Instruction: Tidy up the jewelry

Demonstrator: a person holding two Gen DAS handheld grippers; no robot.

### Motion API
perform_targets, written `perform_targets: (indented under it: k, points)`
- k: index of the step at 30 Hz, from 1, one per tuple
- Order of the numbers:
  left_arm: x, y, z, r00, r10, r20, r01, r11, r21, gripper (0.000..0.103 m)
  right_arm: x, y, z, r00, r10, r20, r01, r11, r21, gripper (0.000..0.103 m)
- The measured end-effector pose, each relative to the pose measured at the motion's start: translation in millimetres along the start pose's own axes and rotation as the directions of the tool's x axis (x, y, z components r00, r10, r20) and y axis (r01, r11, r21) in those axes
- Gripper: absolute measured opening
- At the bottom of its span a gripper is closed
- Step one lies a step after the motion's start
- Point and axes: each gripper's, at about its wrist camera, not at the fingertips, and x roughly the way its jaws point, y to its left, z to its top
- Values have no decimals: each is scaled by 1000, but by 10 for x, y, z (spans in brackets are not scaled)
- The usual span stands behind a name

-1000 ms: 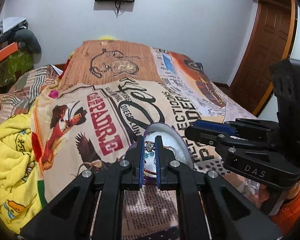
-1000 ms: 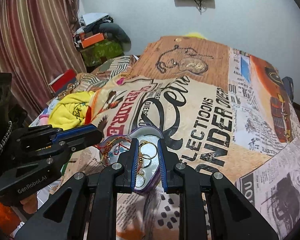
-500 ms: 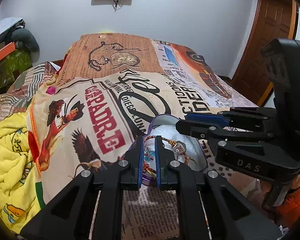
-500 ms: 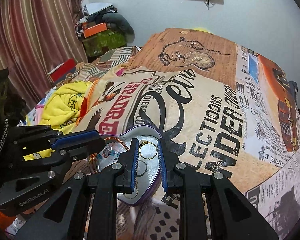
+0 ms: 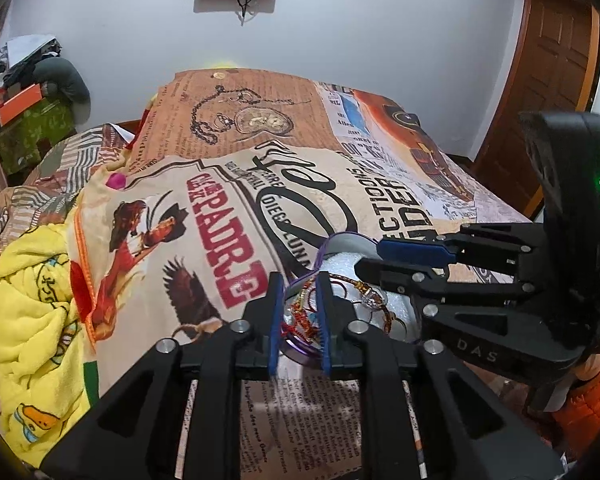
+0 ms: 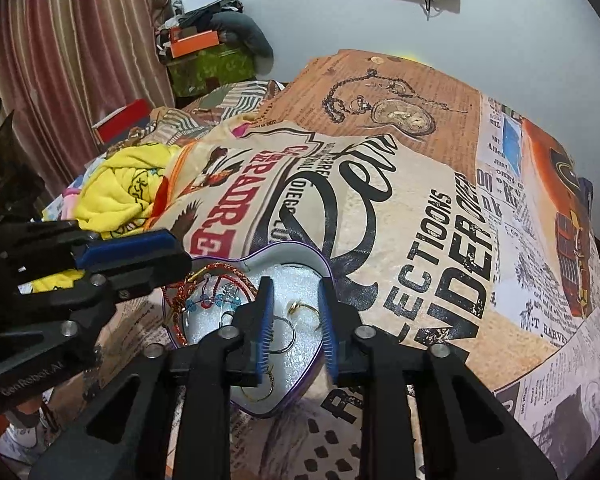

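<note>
**Both grippers widen over the heart tin**

Since half a second ago both pairs of jaws have spread, and both cameras look more steeply down into the tin (image 6: 324, 264), a purple heart-shaped box lined with white foam, lying on the printed bedspread (image 6: 440, 240).

Left gripper (image 5: 300, 316) hangs over the tin's near lobe, its jaws a little apart with the red-and-gold bracelet (image 5: 304, 320) seen between them. Whether the pads actually press on the bracelet cannot be told from these views. Right gripper (image 6: 296, 324) is released, its jaws open and empty above the gold rings (image 6: 304, 308) that lie on the foam; nothing is pinched there. A beaded chain with blue stones (image 6: 212, 302) lies in the tin's left half, under the left gripper's tip.

Judging by this, all the jewelry in view already sits inside the tin, and the wider jaws suggest a fresh pick is being lined up, probably a ring on the right side. Thin rings flat on soft foam may slip out of blunt pads.
</note>
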Motion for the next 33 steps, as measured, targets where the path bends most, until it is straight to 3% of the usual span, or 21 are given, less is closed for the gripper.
perform_targets:
  k: [13,18,22,26,29,31,33]
  points:
    - [-324,-68,77,999,6,42,-6,1000,-4,17,-371,18,38,998,-36,56,35,999,14,25]
    - [-679,-186,167,995,-2,102,1,1000,9,17,-822,87,75,990,-59,130,56,998,27,25]
    - [-1166,-325,246,981,-11,191,7,1000,25,17,-1335,189,102,971,-82,225,73,996,47,25]
    - [-1639,-461,260,961,-22,277,9,999,48,18,-1970,344,76,928,-115,355,94,993,76,25]
    - [-2072,-569,212,932,-29,361,8,998,60,25,-2340,485,13,889,-130,439,102,991,87,28]
    - [-2297,-616,173,914,-32,405,8,998,61,29,-2562,587,-51,858,-148,492,114,988,100,45]
    - [-2499,-674,124,894,-28,447,0,998,64,35,-2791,715,-143,816,-181,549,140,983,118,55]
